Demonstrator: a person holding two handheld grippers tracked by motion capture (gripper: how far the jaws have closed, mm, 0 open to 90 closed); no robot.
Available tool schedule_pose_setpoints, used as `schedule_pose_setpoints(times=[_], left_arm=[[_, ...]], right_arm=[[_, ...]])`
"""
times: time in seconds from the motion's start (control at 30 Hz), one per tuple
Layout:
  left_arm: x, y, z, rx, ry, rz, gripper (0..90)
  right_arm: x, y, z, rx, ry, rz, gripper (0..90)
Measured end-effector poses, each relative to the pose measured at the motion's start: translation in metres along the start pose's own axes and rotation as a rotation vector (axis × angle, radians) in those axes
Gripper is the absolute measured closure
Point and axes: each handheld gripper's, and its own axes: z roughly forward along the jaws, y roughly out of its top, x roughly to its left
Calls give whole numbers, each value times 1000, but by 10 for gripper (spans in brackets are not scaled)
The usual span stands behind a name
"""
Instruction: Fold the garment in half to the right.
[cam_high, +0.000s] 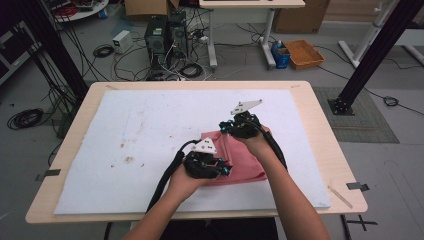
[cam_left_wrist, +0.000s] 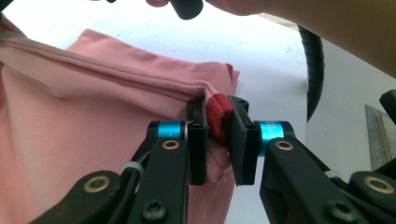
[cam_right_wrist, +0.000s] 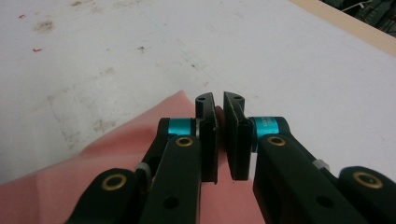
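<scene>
A: Biggest first: the desk (cam_high: 75, 145) carries a white mat (cam_high: 150, 130), and the pink cloth (cam_high: 240, 157) lies on the mat's near right part, already doubled over by the look of it

B: So the folding is underway?

A: I'd judge partway; an edge is lifted, not yet laid flat, and smoothing is left

B: And the fingers?

A: The left gripper (cam_left_wrist: 219, 126) is clamped on a bunched hem of the cloth; the right gripper (cam_right_wrist: 219, 135) is pinched closed on the cloth's far corner

B: Any containers?

A: An orange tray (cam_high: 303, 53) on the floor beyond the desk; its contents I cannot make out
</scene>
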Motion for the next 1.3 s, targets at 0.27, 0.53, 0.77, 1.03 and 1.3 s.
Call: schedule_pose_setpoints(times=[0.27, 0.53, 0.77, 1.03, 1.3], left_arm=[[-1, 11, 26, 30, -18, 12, 787], [-3, 18, 50, 64, -33, 19, 788], [-5, 21, 64, 84, -38, 25, 787], [-2, 24, 76, 96, -54, 5, 779], [-5, 32, 67, 31, -48, 9, 563]], right_arm=[[-15, -17, -10, 16, -34, 29, 852], [-27, -34, -18, 24, -62, 56, 851], [-32, -48, -22, 36, -81, 76, 842], [-38, -56, -27, 18, -104, 117, 685], [-33, -57, -45, -13, -138, 100, 643]])
